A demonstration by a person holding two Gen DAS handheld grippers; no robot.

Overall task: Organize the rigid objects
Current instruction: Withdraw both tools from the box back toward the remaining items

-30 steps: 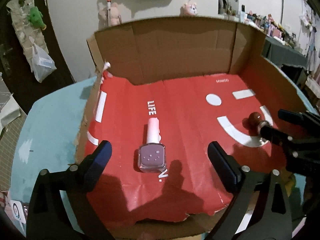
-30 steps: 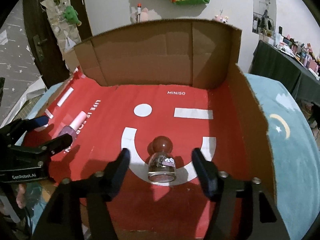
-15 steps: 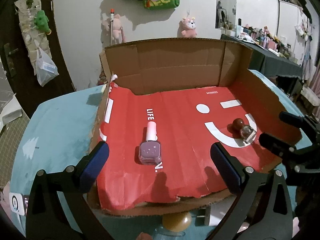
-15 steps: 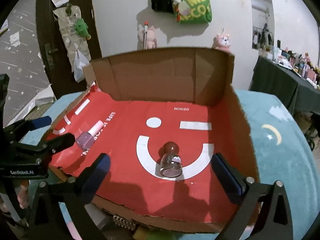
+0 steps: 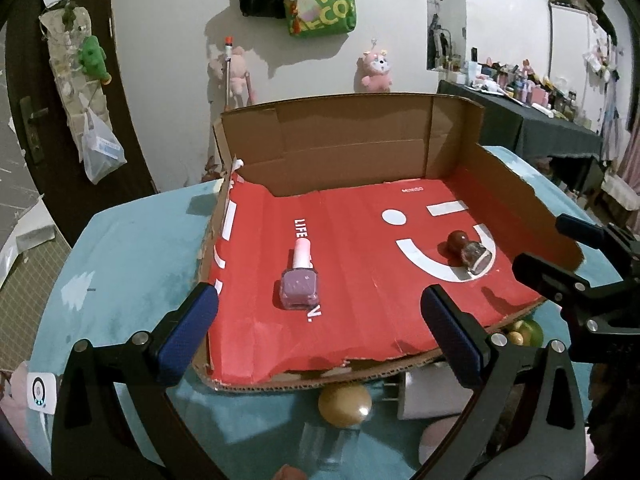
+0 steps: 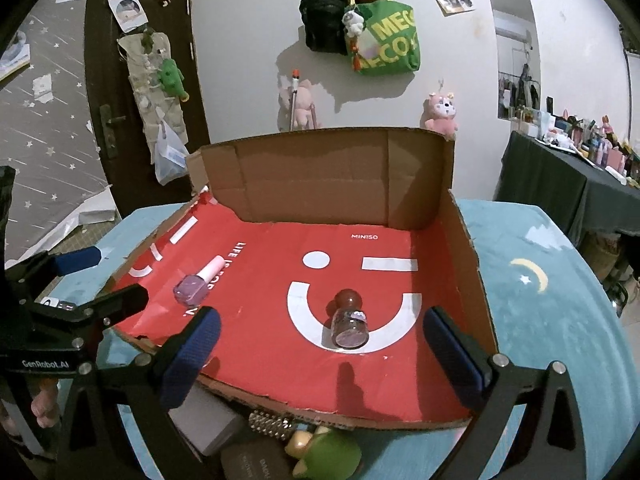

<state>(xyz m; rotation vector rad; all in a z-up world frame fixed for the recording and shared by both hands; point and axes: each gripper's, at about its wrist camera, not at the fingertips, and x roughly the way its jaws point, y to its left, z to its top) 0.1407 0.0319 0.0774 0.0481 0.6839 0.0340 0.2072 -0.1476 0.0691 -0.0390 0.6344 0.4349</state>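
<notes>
A purple nail polish bottle (image 5: 300, 284) with a pink cap lies on the red floor of the open cardboard box (image 5: 352, 148); it also shows in the right wrist view (image 6: 194, 288). A small glass bottle (image 5: 472, 254) with a dark red round cap lies on the white smile print, also seen from the right (image 6: 349, 320). My left gripper (image 5: 320, 332) is open and empty, held back over the box's front edge. My right gripper (image 6: 320, 356) is open and empty, just in front of the glass bottle.
In front of the box on the teal cloth lie a yellowish ball (image 5: 344, 400), a clear glass item (image 5: 324, 448), a white box (image 5: 432, 396), a green toy (image 6: 328, 456), a studded item (image 6: 272, 426) and a dark card (image 6: 252, 464). Box walls stand at back and right.
Both grippers have pulled back and up from the box and opened wider. The two bottles stay where they lay. Loose items in front of the box have come into view.
</notes>
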